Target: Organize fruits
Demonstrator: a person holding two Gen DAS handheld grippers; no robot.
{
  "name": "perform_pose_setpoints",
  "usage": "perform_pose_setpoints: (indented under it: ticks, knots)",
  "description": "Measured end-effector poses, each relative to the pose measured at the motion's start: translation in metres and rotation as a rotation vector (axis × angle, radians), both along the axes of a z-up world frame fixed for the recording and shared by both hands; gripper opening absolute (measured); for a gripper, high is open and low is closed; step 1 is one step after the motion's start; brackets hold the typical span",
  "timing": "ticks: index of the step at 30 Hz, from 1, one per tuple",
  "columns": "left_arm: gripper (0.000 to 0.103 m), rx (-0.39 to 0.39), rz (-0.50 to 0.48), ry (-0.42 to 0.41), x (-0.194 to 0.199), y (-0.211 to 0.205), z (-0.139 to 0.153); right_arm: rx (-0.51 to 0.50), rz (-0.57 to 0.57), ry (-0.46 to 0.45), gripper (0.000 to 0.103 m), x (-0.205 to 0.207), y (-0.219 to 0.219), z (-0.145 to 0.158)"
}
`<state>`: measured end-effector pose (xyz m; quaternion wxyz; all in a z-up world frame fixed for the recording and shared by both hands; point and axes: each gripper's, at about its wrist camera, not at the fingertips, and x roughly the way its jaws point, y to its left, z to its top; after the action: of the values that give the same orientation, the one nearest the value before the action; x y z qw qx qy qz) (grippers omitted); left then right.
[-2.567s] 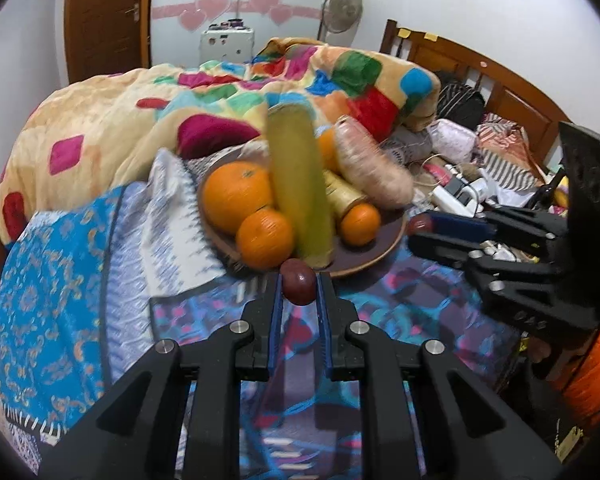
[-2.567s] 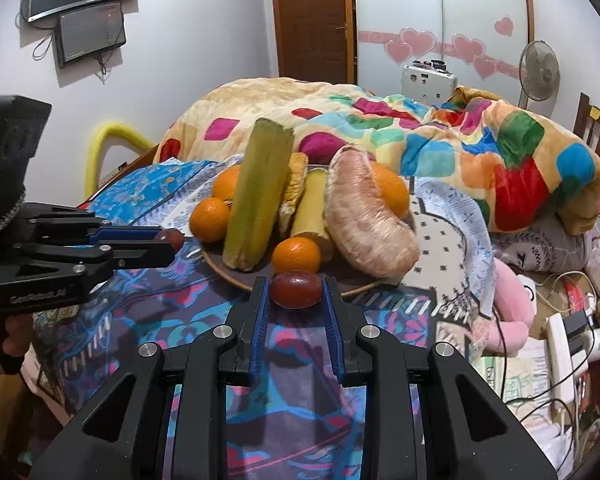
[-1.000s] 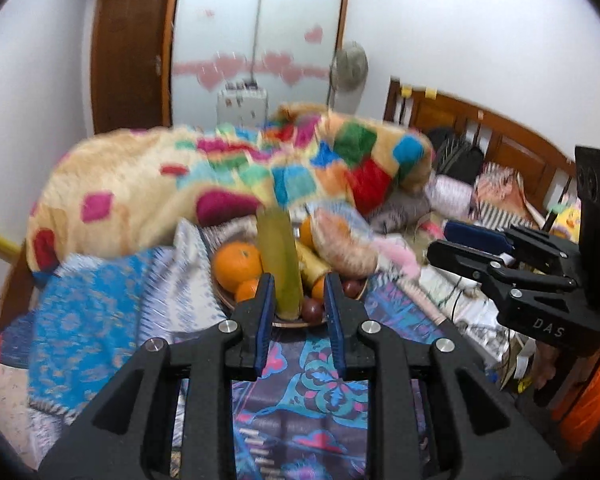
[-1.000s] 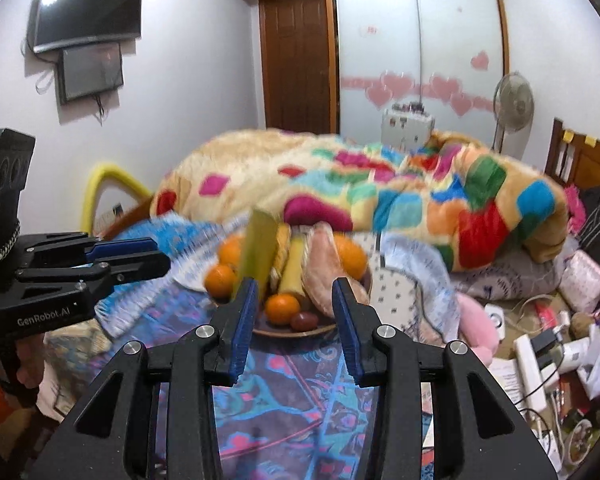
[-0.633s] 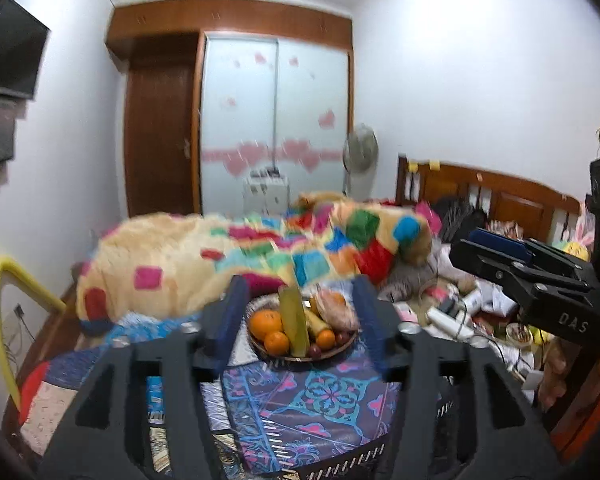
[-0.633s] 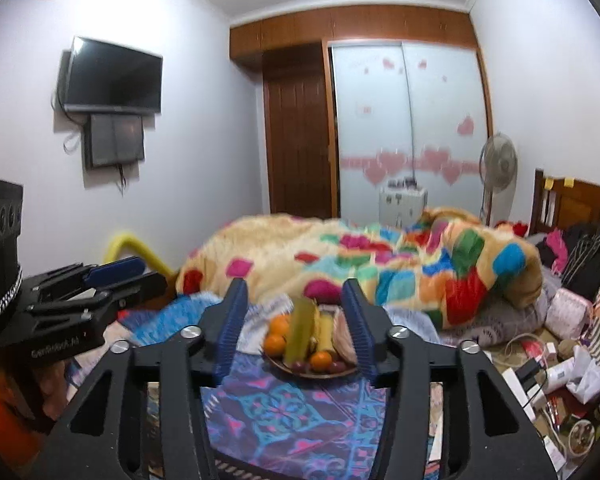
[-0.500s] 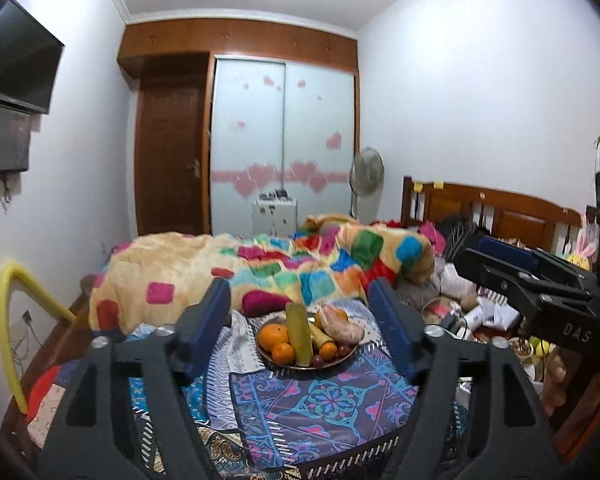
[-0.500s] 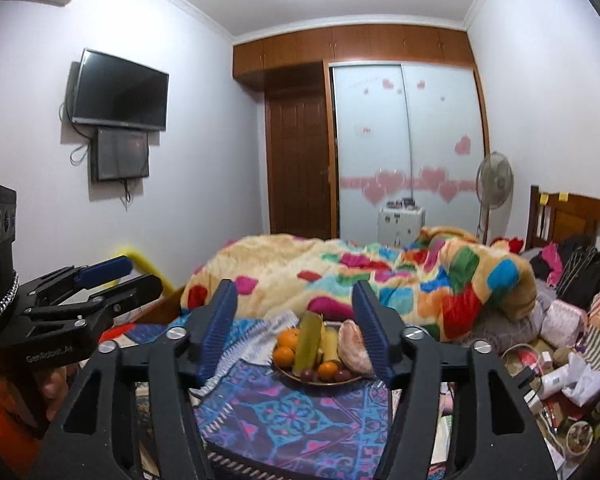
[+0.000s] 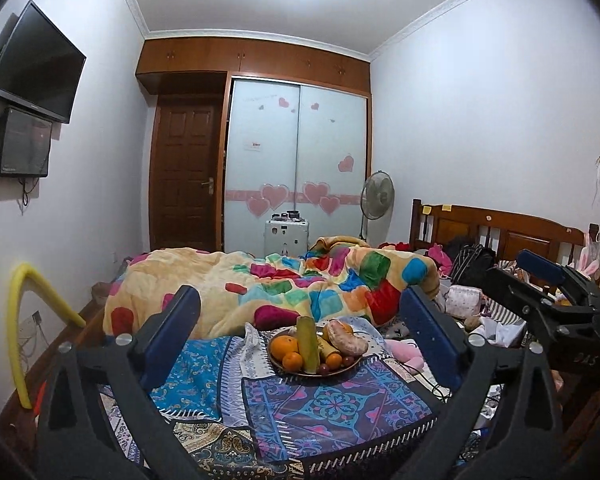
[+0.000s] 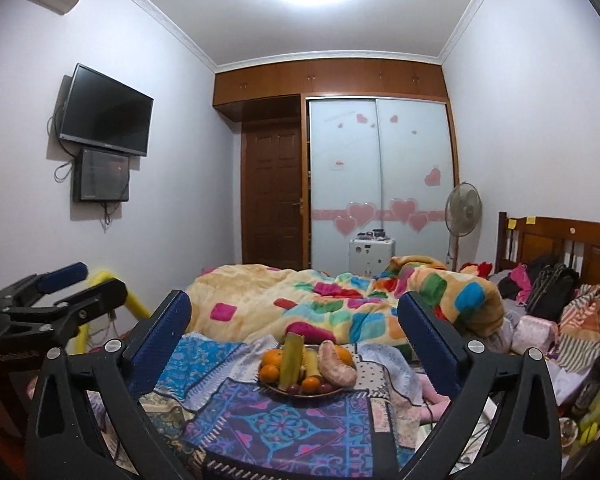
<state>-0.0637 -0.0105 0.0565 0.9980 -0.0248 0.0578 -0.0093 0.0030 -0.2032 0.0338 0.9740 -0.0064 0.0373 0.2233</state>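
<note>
Fruit plate (image 9: 314, 373) sat on the patterned cloth (image 9: 332, 400) at the foot of the bed, well ahead of both claws and framed between each one's spread fingers, piled with oranges (image 9: 284, 346), a tall green stalk (image 9: 308, 344) and a couple of dark plums (image 9: 323, 369). Left gripper (image 9: 300, 336) was wide open, holding nothing. Right gripper (image 10: 294, 334) was the same, gaping and empty, with the colourful blanket (image 10: 340, 300) beyond the plate.

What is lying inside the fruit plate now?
The plate holds oranges, a tall green stalk, a peeled pomelo and dark plums at its front edge. The fruits hide the plate's bottom and whatever lies behind them.
</note>
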Motion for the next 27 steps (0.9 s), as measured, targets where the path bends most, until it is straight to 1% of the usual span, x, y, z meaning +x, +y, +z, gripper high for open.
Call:
perform_pose_setpoints:
  ticks: [2, 13, 27]
  knots:
    - [0.103, 0.002, 0.004, -0.004, -0.002, 0.000, 0.000, 0.007, 0.000, 0.006, 0.103, 0.001, -0.002, -0.001]
    - [0.103, 0.024, 0.012, 0.002, 0.002, -0.007, -0.006, 0.014, 0.009, 0.009, 0.103, -0.005, -0.006, -0.003]
    - [0.103, 0.021, 0.008, 0.006, 0.003, -0.007, -0.008, 0.012, 0.013, 0.005, 0.103, -0.009, -0.002, -0.001]
